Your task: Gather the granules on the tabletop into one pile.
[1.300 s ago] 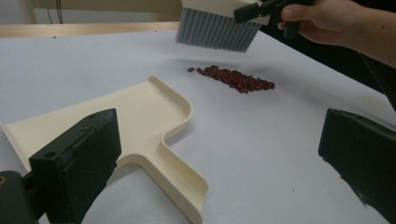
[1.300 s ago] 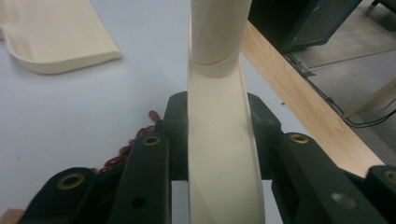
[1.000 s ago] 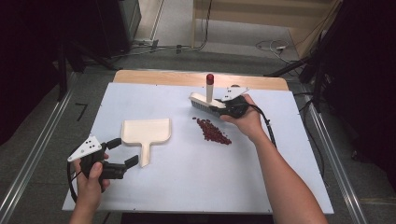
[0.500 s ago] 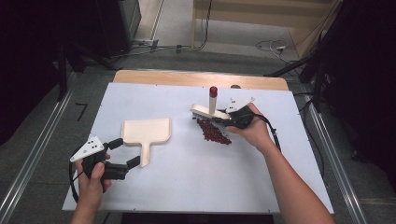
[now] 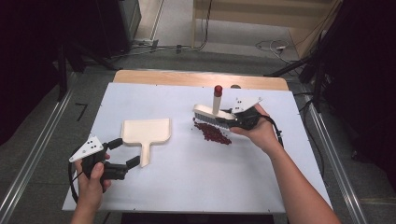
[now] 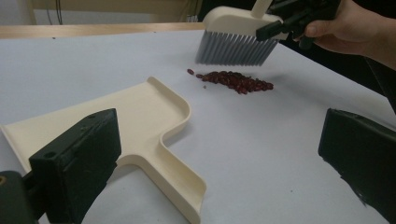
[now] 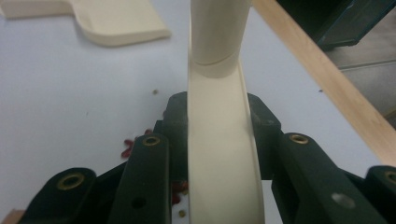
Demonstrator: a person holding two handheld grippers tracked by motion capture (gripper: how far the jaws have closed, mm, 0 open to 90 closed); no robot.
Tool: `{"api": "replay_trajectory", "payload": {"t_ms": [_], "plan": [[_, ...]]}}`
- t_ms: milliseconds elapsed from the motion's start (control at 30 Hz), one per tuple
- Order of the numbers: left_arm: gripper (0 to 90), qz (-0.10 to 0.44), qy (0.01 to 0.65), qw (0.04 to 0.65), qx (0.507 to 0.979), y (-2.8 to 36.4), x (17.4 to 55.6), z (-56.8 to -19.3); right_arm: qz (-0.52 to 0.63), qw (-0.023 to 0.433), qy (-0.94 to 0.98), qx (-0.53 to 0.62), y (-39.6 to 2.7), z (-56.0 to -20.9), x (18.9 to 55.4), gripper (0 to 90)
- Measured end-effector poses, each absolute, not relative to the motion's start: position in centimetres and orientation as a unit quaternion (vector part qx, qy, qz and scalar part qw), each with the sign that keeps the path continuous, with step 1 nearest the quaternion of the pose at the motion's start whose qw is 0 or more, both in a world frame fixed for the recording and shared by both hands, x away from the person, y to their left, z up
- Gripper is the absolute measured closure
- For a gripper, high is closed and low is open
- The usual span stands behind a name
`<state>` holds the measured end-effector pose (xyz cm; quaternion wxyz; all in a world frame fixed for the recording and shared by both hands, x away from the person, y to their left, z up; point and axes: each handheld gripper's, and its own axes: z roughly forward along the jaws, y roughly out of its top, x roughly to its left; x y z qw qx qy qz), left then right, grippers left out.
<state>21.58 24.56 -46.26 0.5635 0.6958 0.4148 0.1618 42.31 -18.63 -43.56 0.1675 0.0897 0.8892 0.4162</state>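
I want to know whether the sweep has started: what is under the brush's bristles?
Under the brush lies bare white table; its bristles hang just behind the pile of red beans. Whether the tips touch the table cannot be told.

The left gripper [image 5: 125,151] is matte black, two blocky jaws with flat rectangular pads, and a pale grey three-cornered plate dotted with small dark holes sits on top at about ten o'clock from the hand. A black cable loops from its body past the left hand [image 5: 93,179]. The right gripper [image 5: 224,116] wears the same grey plate, and a black cable curls off at three o'clock past the right hand [image 5: 257,130]. In the right gripper view its black link arms show brass-ringed screw holes. Both forearms are bare, no sleeves.
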Motion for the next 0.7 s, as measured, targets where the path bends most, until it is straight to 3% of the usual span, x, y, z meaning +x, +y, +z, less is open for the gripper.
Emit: {"api": "replay_trajectory", "payload": {"t_ms": [333, 700], "plan": [[0.0, 0.165, 0.413, 0.565, 0.695, 24.7, 21.6, -46.2, 0.406, 0.184, 0.891, 0.087, -14.2, -44.0, 45.9, 65.7], [0.0, 0.162, 0.413, 0.564, 0.696, 24.6, 21.6, -46.2, 0.395, 0.151, 0.906, 0.039, -15.0, -45.3, 43.7, 65.8]]}}
